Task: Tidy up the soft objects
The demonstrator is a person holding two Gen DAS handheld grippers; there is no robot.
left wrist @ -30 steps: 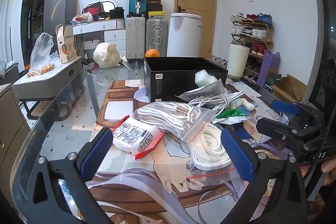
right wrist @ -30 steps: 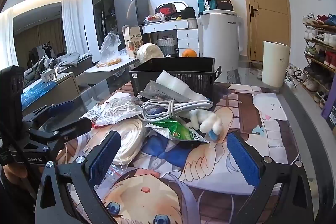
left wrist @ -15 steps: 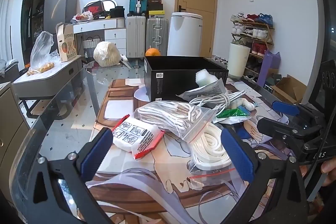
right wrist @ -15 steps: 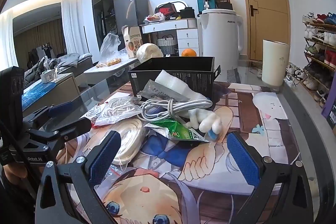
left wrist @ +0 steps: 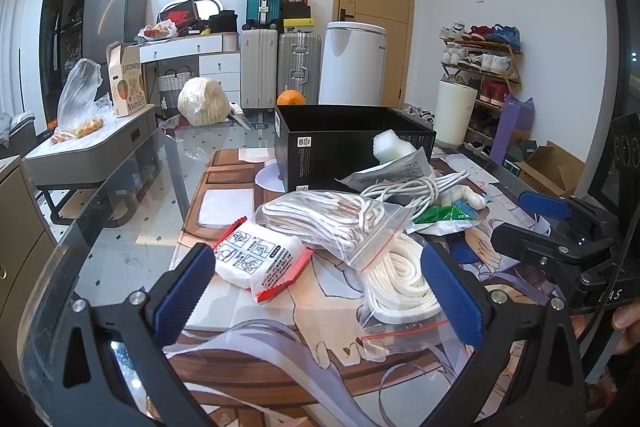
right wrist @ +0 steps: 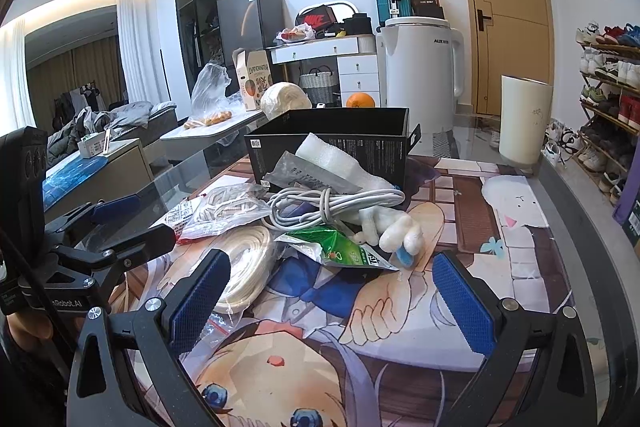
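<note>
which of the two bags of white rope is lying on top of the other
The bag of thin cords, behind; its corner overlaps the flat coil's bag, nearest the left gripper.

Bare mat on the tabletop to the right of the pile & in front of the right hand-held gripper: free lane. Black box blocks the far middle, its top open. Cable bundle, green packet & plush toy crowd its front. Left hand-held gripper straddles wipes pack & rope bags.
</note>
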